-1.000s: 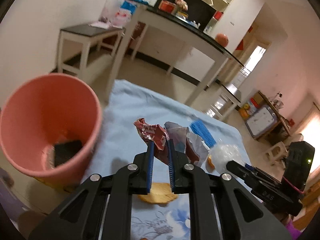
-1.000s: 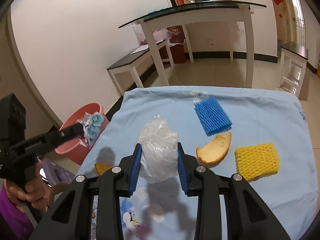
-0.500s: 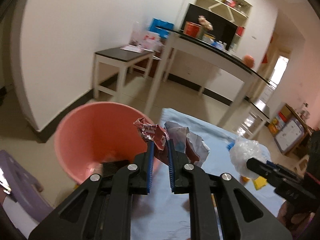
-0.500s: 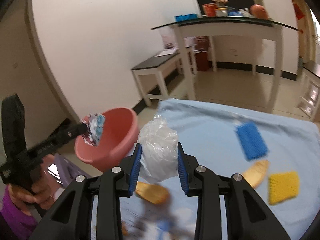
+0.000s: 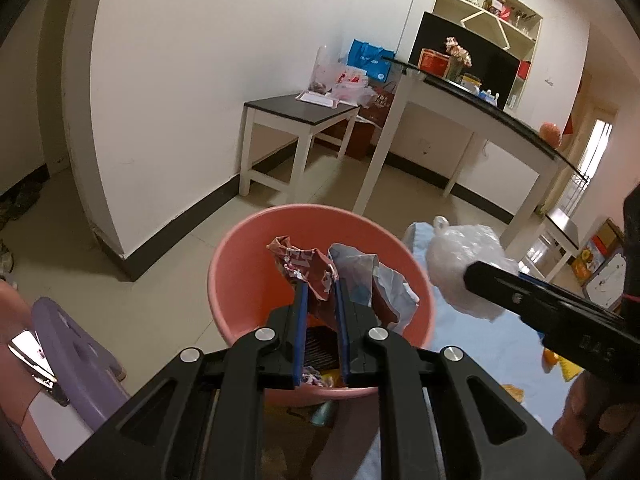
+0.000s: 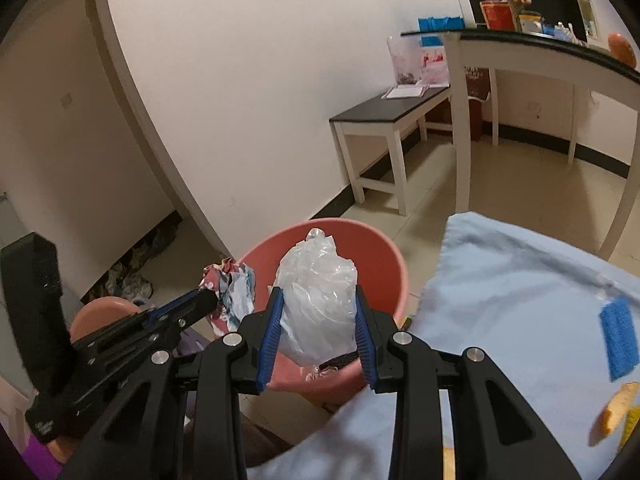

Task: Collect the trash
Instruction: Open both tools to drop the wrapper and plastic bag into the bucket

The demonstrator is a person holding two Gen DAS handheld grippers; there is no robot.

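Note:
My left gripper (image 5: 320,292) is shut on a crumpled red and white wrapper (image 5: 316,268) and holds it over the mouth of the pink bucket (image 5: 240,256). Dark and mixed scraps lie at the bucket's bottom. My right gripper (image 6: 316,300) is shut on a scrunched clear plastic bag (image 6: 316,300), raised in front of the pink bucket (image 6: 384,256). In the left wrist view the plastic bag (image 5: 460,264) hangs at the bucket's right rim. The right wrist view shows the left gripper (image 6: 208,300) with the wrapper (image 6: 234,292) over the bucket's left rim.
A light blue cloth (image 6: 520,300) covers the table right of the bucket, with a blue mesh pad (image 6: 618,340) and an orange peel (image 6: 616,408) on it. A purple stool (image 5: 72,356) stands left of the bucket. White side tables (image 5: 296,120) stand by the wall.
Both grippers swung left from over the blue cloth to the pink bucket, each carrying its load. The bucket now sits centred under the left gripper. Neither grip changed.

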